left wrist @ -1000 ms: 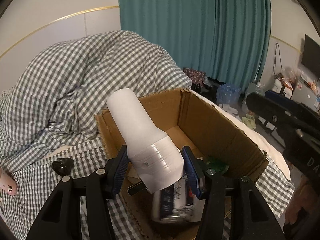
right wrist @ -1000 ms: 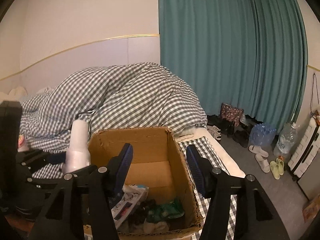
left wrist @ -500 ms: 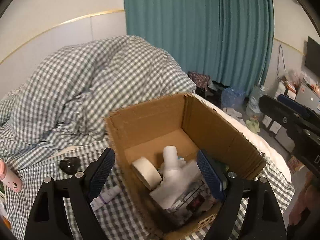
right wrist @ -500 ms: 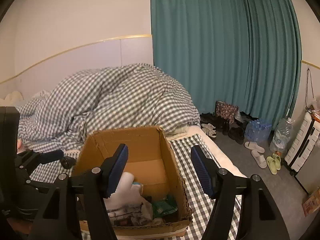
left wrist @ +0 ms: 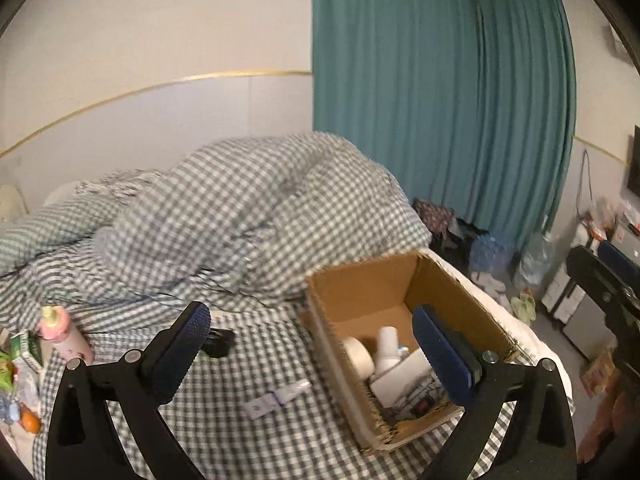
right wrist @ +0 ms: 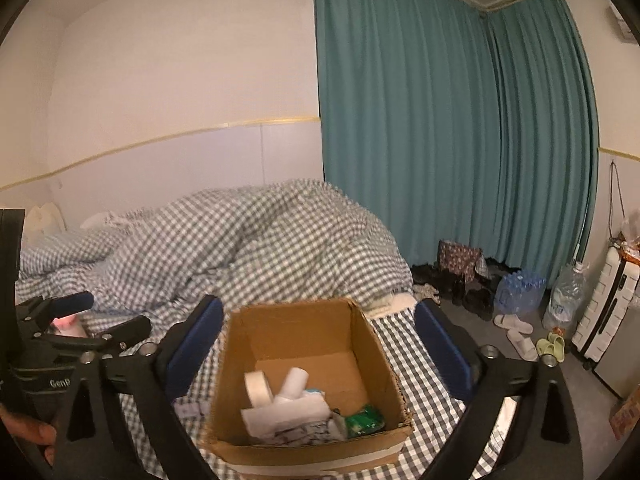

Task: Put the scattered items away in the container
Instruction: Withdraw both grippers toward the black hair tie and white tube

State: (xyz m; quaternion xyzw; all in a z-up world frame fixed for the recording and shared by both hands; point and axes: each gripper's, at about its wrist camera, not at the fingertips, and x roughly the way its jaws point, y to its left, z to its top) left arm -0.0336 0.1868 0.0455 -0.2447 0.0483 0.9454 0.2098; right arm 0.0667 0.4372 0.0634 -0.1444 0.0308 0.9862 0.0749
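Both grippers carry nothing. Left gripper [left wrist: 316, 346] jaws are opening, already spread wide, with no item pressed between the pads; right gripper [right wrist: 320, 344] jaws are likewise opening wide and empty, framing the box from above.

Cardboard box [right wrist: 362, 334] sits on the checked bed sheet [left wrist: 224, 412], directly ahead of the right gripper and to the right of the left gripper's centre line. Inside it lie a tape roll [right wrist: 256, 390], a white bottle [right wrist: 294, 386], printed packaging and a green packet [right wrist: 362, 418].

Items outside the box:
- small white-and-purple tube [left wrist: 278, 396], on the sheet just beside the box wall;
- black object [left wrist: 218, 342], near the left gripper's left finger;
- pink bottle [left wrist: 64, 334], well apart at the left edge, next to other clutter.

Judged status: partly complete; loose items remain.

Hazards:
- The tube lies flat on soft fabric. Closing the pads on it may pinch the sheet and drag the bedding.
- The tube is close to the box wall. A finger approaching from that side may strike or shove the box.
- Both pictures are motion-blurred, so a fast approach risks a missed grasp.
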